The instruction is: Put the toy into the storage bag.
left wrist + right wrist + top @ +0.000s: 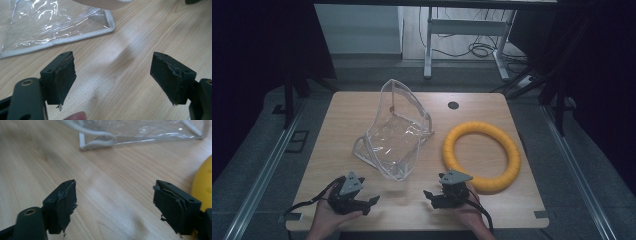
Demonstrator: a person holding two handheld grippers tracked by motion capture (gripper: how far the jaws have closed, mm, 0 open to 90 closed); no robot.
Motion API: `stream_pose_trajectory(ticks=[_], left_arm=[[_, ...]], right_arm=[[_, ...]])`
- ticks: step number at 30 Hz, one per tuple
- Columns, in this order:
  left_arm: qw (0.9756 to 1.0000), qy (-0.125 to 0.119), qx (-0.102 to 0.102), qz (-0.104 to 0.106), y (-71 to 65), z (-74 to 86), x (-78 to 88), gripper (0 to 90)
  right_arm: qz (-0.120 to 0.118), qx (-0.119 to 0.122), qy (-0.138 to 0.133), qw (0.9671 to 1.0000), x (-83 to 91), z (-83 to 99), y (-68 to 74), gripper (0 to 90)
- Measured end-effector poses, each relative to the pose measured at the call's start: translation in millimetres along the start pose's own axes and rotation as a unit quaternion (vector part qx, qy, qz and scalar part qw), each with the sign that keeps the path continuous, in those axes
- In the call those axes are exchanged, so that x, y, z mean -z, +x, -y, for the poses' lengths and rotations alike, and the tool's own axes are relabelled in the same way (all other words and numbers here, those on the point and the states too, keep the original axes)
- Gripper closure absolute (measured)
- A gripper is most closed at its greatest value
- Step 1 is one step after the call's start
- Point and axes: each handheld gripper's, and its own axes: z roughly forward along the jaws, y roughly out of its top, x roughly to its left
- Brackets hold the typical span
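Nothing is picked up yet: both the left gripper (373, 202) and right gripper (428, 195) are wide open and empty, the clear bag (394, 135) sits at their 12 o'clock and the yellow ring (482, 156) at 2 o'clock, untouched.

Glossy clear plastic bag (394, 135), matt wood table (347, 115)

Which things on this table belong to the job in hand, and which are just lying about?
In the job:
- clear plastic pouch with white trim
- yellow foam ring
- left claw, open
- right claw, open

Lying about:
- round black grommet in the wooden table
- white desk frame on the floor behind
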Motion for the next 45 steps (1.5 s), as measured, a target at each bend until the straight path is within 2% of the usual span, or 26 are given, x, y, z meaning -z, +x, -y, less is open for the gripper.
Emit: stream_pose_trajectory(ticks=[3, 6, 8, 10, 13, 16, 18, 19, 21, 22, 28, 39, 45], left_arm=[[1.0, 0.001, 0.001, 0.002, -1.1, 0.2, -0.4, 20.2], [1.0, -0.003, 0.002, 0.003, -1.1, 0.1, 0.3, 20.2], [1.0, -0.005, 0.004, 0.002, -0.9, 0.0, 1.3, 20.2], [1.0, -0.005, 0.004, 0.002, -0.8, 0.0, 1.3, 20.2], [1.0, -0.001, 0.001, 0.003, -0.8, 0.0, 0.0, 20.2], [1.0, 0.001, 0.0, 0.004, -0.9, 0.0, -0.7, 20.2], [1.0, -0.002, 0.003, 0.004, -1.2, 0.0, -0.1, 20.2], [1.0, -0.004, 0.005, 0.003, -1.0, -0.1, 1.4, 20.2], [1.0, -0.005, 0.007, 0.003, -1.0, -0.1, 2.1, 20.2], [1.0, -0.006, 0.005, 0.002, -0.5, -0.1, 2.7, 20.2], [0.9999, -0.009, 0.008, 0.001, 0.6, -0.4, 4.7, 20.2], [0.9999, -0.009, 0.008, -0.002, 1.4, -0.4, 6.4, 20.2], [0.9999, -0.009, 0.006, -0.003, 2.2, -0.4, 6.6, 20.2]], right_arm=[[0.001, -0.003, -0.017, 0.9998, 4.7, -1.2, -3.0, 22.0], [-0.012, -0.013, -0.028, 0.9994, 8.9, -2.9, -5.1, 23.1], [-0.019, -0.007, -0.048, 0.9987, 14.7, -5.8, -6.5, 23.8], [-0.02, -0.003, -0.051, 0.9985, 15.7, -6.5, -6.8, 23.8], [-0.02, 0.006, -0.052, 0.9984, 15.6, -7.1, -7.6, 23.3], [-0.025, 0.015, -0.041, 0.9987, 13.4, -8.3, -7.7, 23.3], [-0.028, 0.021, -0.041, 0.9986, 13.3, -9.5, -6.7, 24.2], [-0.024, 0.033, -0.035, 0.9985, 15.8, -10.6, -5.4, 25.9], [-0.026, 0.036, -0.034, 0.9984, 17.4, -10.9, -5.3, 26.2], [-0.033, 0.028, -0.036, 0.9984, 20.8, -11.3, -5.9, 27.1], [-0.029, 0.011, -0.049, 0.9983, 24.5, -11.6, -10.2, 25.7], [-0.034, 0.006, -0.054, 0.9979, 29.4, -12.4, -15.3, 25.1], [-0.037, 0.013, -0.041, 0.9984, 34.7, -13.3, -18.3, 25.0]])
